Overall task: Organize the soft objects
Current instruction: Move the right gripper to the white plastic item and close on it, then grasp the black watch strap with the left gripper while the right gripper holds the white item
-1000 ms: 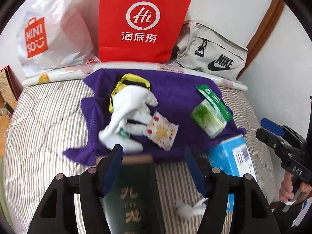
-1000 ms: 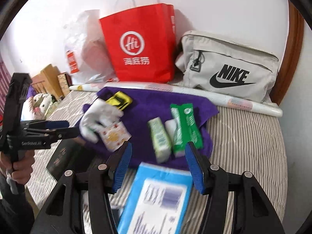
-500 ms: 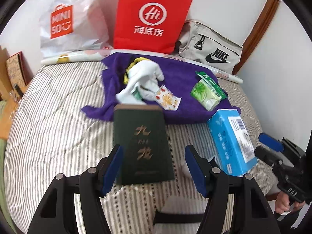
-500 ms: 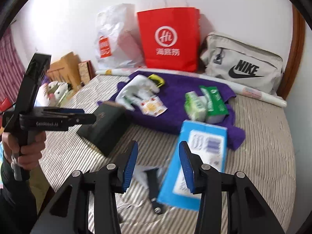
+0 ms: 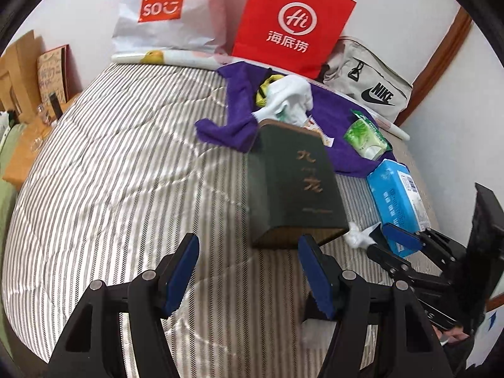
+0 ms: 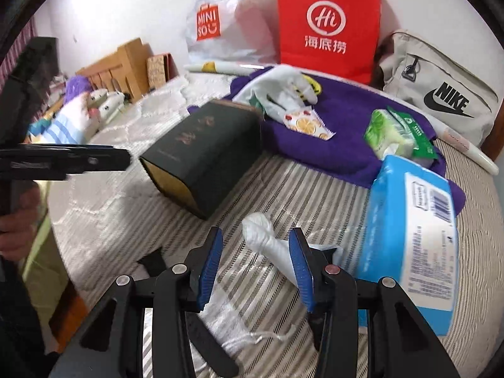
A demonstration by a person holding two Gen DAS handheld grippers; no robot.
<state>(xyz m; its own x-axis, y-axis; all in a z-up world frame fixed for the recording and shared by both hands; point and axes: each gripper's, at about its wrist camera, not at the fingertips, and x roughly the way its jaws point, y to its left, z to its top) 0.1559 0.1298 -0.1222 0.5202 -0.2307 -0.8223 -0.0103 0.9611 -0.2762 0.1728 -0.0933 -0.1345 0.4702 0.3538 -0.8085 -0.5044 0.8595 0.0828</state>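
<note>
Right gripper (image 6: 255, 261) hangs low centre of the right wrist view, jaws part-spread, having just been closing; nothing pinched. A white rolled sock (image 6: 267, 242) lies on the striped bed cover (image 6: 119, 208), partly between the blue pads. Its rounded end sits just above the tips; the rest runs down-right toward the right pad, so the long axis is diagonal, upper left to lower right. I can't tell if the right pad touches it.

Left gripper (image 5: 249, 271) sits bottom centre of the left wrist view, jaws spread wide, empty, over bare cover. The dark green box (image 5: 293, 182) stands just above its right pad. In that view the sock (image 5: 357, 237) shows lower right, beside the blue tissue pack (image 5: 398, 195), well off from the left tongs.

Right hand is clearly nearer. My read: grip needs a slight roll to cross the sock's axis.
</note>
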